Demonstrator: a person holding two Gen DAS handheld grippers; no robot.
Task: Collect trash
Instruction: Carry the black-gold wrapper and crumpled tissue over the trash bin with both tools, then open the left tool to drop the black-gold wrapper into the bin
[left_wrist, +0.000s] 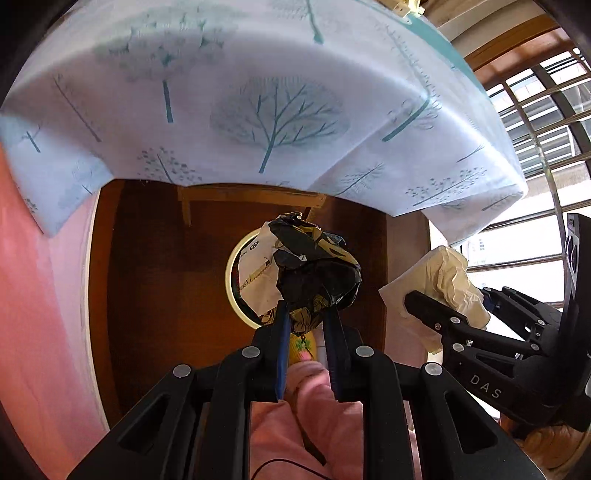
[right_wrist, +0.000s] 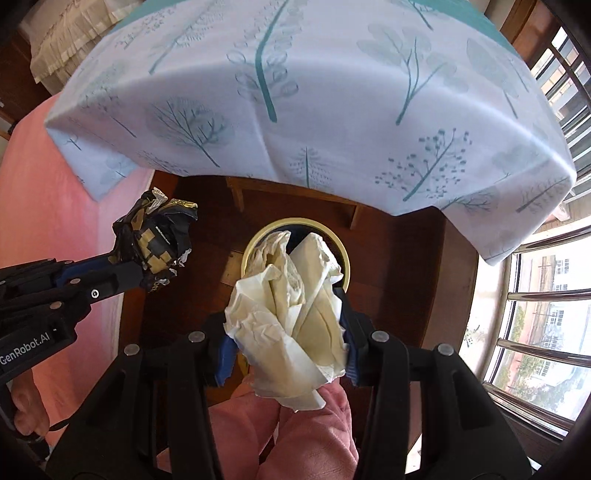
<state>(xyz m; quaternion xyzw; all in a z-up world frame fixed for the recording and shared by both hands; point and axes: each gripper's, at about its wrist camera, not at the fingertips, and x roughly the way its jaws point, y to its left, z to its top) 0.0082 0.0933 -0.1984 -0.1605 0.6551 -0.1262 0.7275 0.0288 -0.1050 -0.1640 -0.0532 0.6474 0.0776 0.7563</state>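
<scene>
I have my left claw (left_wrist: 304, 317) clamped on a crumpled black-and-gold wrapper (left_wrist: 317, 273), and my right claw (right_wrist: 288, 350) clamped on a wad of crumpled white tissue paper (right_wrist: 295, 317). Both point down over the round waste bin (right_wrist: 255, 240) on the wooden floor, just in front of the worktop draped in a tree-print tablecloth (right_wrist: 314, 110). I hold both loads above the bin's mouth so each should fall inside once released; paper already lies in there.
</scene>
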